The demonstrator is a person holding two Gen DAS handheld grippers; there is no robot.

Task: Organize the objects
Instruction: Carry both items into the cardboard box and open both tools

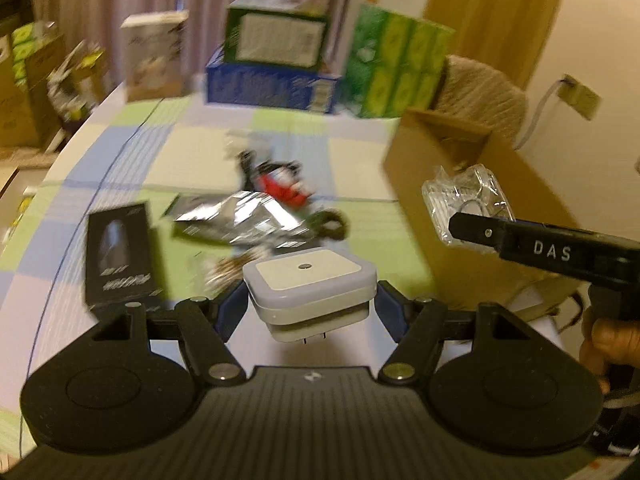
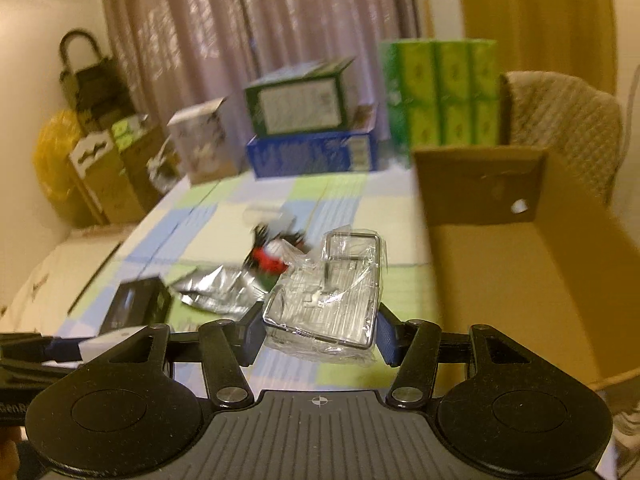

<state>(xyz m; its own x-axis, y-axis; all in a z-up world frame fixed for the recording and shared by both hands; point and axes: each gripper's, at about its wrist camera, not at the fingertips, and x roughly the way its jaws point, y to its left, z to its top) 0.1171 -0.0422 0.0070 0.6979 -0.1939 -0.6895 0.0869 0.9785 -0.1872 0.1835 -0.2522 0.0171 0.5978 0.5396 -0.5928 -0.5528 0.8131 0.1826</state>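
On the checked tablecloth, going from the left, lies a black product box, then a crumpled silver foil pouch, then a blurred red-and-black item just behind it. To the right stands an open cardboard box.

The left gripper is clamped on a white square plug-in device, held above the table with the foil pouch just ahead of it. The right gripper is closed on a clear plastic packet with a wire frame inside; it hangs just left of the cardboard box's near wall, outside the box.

At the table's far edge stand a pale carton, a green box stacked on a blue box, and a block of green packs.

The left wrist view shows the right gripper from the side, lettered "DAS", with a hand on its handle, and a wall socket. The right wrist view alone looks into the cardboard box, showing a round hole in its far wall; what lies at the bottom is hidden. It also shows a yellow bag beside floor cartons.
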